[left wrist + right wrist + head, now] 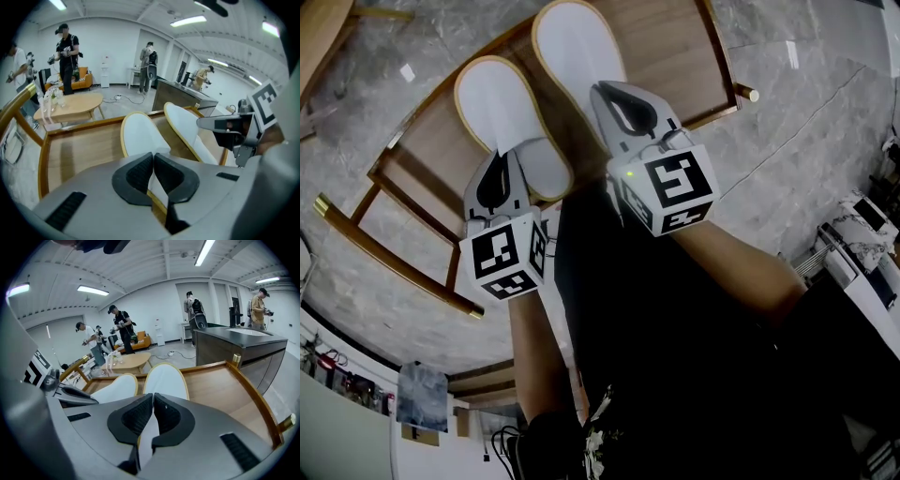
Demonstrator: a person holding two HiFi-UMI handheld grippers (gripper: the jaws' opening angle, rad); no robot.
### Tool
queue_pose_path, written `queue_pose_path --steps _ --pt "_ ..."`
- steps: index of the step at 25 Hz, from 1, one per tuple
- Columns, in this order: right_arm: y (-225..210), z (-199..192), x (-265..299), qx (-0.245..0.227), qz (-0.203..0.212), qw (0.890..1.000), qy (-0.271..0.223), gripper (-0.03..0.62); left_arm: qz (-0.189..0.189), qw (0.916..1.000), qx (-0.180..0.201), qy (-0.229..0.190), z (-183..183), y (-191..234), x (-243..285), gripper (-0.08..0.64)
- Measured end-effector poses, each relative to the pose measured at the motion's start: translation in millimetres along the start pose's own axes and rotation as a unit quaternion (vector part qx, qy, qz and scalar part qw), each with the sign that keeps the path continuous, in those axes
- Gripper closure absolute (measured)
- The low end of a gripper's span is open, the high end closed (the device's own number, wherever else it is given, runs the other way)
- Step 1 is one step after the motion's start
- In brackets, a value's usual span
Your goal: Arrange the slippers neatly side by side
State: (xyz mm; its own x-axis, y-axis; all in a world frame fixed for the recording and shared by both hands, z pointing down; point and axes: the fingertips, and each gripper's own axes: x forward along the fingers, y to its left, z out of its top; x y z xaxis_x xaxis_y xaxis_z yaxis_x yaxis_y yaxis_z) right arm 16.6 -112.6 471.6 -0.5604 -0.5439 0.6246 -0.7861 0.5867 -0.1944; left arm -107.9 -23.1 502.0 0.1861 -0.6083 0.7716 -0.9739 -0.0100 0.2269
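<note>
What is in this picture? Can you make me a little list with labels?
Things: two white slippers with tan edges
Left slipper: lying on the wooden table, near end pinched by the left claw
Right slipper: beside it on the same table, set a bit farther from the person, near end pinched by the right claw
Claws: both shut, each on its own slipper
Lined up: not quite even
Background: people standing in a big bright room

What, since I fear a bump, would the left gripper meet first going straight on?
The left gripper is shut on the left slipper; past that, probably the wooden tabletop.
</note>
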Motion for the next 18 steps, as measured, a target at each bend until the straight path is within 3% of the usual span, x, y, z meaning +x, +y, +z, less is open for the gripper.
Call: queue_pose_path --steps 4,9,14,18 --pt "6 -7 12 -0.011 0.007 1.0 0.015 0.583 -0.003 0.9982 -0.059 -0.004 -9 9 0 0.548" --pt "16 -14 18 -0.032 0.018 0.999 0.023 0.583 -0.026 0.9996 -0.011 -0.009 -6 -2 5 0.548" --pt "18 -14 22 -0.038 0.017 0.999 0.022 0.583 -0.047 0.9988 -0.01 0.007 -4 -7 17 0.548" --pt "20 -14 22 -0.035 0.021 0.999 0.023 0.583 -0.059 0.998 0.02 0.012 -6 -16 21 0.548"
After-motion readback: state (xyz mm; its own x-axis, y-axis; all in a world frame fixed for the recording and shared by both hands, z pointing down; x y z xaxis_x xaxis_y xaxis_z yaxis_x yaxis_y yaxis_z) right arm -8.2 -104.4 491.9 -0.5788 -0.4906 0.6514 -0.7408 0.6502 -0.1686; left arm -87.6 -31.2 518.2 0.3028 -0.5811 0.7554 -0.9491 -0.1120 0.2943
